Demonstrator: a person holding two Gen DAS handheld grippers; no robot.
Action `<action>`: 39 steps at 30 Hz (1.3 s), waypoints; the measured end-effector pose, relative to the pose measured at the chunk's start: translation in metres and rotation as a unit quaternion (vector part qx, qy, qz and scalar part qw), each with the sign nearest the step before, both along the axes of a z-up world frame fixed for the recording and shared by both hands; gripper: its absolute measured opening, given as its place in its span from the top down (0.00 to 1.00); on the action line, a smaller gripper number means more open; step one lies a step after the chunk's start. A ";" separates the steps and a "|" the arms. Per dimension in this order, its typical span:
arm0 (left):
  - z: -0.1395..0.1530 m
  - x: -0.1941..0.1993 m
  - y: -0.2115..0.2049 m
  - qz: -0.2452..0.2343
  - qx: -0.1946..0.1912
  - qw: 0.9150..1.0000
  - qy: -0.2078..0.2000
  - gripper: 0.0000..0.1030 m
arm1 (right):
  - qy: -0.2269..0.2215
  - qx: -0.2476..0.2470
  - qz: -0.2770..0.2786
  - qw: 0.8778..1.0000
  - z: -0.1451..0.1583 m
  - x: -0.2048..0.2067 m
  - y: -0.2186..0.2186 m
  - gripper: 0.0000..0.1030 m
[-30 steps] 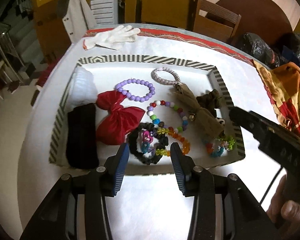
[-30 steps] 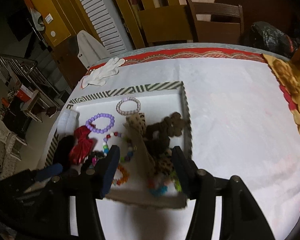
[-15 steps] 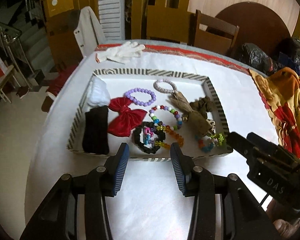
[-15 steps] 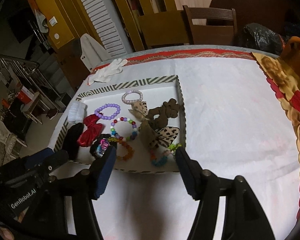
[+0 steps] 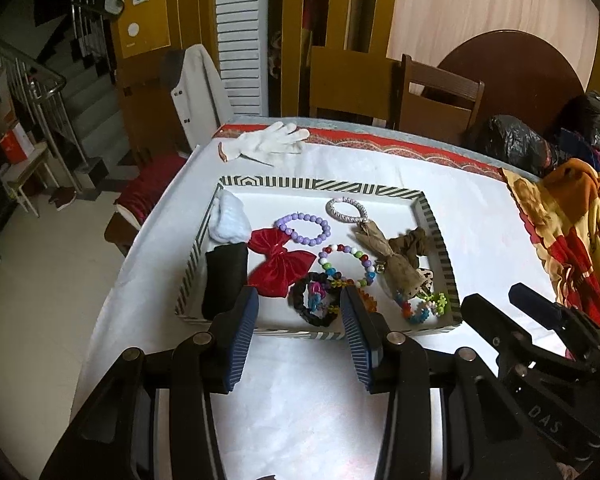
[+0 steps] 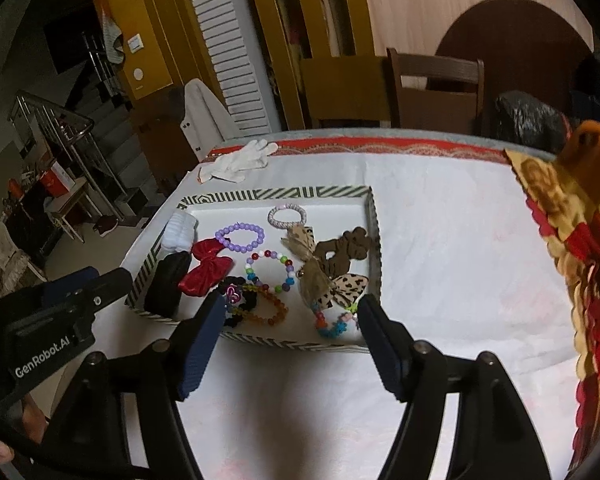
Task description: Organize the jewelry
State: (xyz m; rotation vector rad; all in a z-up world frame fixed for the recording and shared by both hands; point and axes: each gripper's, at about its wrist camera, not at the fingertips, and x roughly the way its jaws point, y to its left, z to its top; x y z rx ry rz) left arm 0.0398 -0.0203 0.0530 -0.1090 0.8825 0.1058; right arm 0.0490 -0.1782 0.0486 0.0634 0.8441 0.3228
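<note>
A striped tray (image 5: 316,184) on the white table holds a red bow (image 5: 280,266), a purple bead bracelet (image 5: 302,229), a silver hair tie (image 5: 346,210), a multicoloured bead bracelet (image 5: 346,262), a black scrunchie (image 5: 314,304) and a brown bow (image 5: 396,256). My left gripper (image 5: 300,308) hangs open above the tray's near edge, holding nothing. My right gripper (image 6: 291,312) is also over the near edge of the tray (image 6: 276,194). Its jaws are opening and nothing is gripped. Beyond it lie a leopard bow (image 6: 346,288) and a brown scrunchie (image 6: 342,254).
A white glove (image 5: 268,144) lies at the table's far left corner. An orange patterned cloth (image 5: 568,232) covers the right side. A wooden chair (image 5: 440,96) and black bags (image 5: 512,144) stand behind the table. Bare white tablecloth (image 6: 452,248) stretches right of the tray.
Both grippers have drawn back and upward from the tray, so it sits farther off in both views. The right jaws have spread wider. The left jaws keep the same gap.
</note>
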 end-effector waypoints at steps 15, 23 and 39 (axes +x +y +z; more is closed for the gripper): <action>0.008 -0.004 0.002 0.006 0.003 1.000 -0.005 0.46 | -0.009 -0.004 0.002 1.000 0.012 -0.008 -0.003 0.29; 0.008 -0.006 0.005 0.008 0.002 1.000 -0.003 0.46 | -0.005 -0.009 0.008 1.000 0.011 -0.009 0.003 0.29; 0.006 -0.007 0.008 0.007 0.004 1.000 -0.001 0.46 | -0.002 -0.008 0.007 1.000 0.009 -0.012 0.007 0.29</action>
